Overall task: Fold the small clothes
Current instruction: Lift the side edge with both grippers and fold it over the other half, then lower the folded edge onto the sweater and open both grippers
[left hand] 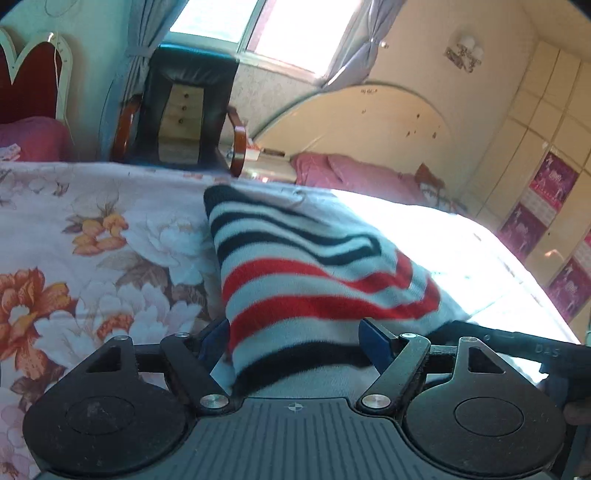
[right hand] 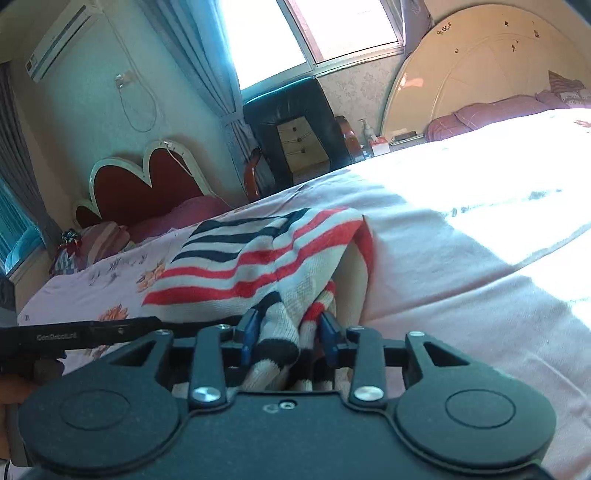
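Note:
A small knitted sweater [left hand: 314, 273] with white, red and dark navy stripes lies on a floral bedsheet [left hand: 92, 240]. Its near end runs flat between the wide-apart blue fingers of my left gripper [left hand: 297, 343], unpinched, so that gripper stands open around it. In the right wrist view the sweater [right hand: 258, 258] is doubled over, with its pale inside showing at the right edge. My right gripper [right hand: 290, 336] is shut on a bunched part of its near hem, the blue pads [right hand: 249, 332] pressing the cloth. Each gripper's black body shows at the edge of the other's view.
The bed [right hand: 461, 266] stretches right into bright sunlight. Beyond its far edge stand a black armchair [left hand: 184, 107] with wooden arms, a heart-shaped red headboard [right hand: 147, 184], pink pillows [left hand: 351, 173] and a curtained window [right hand: 314, 33].

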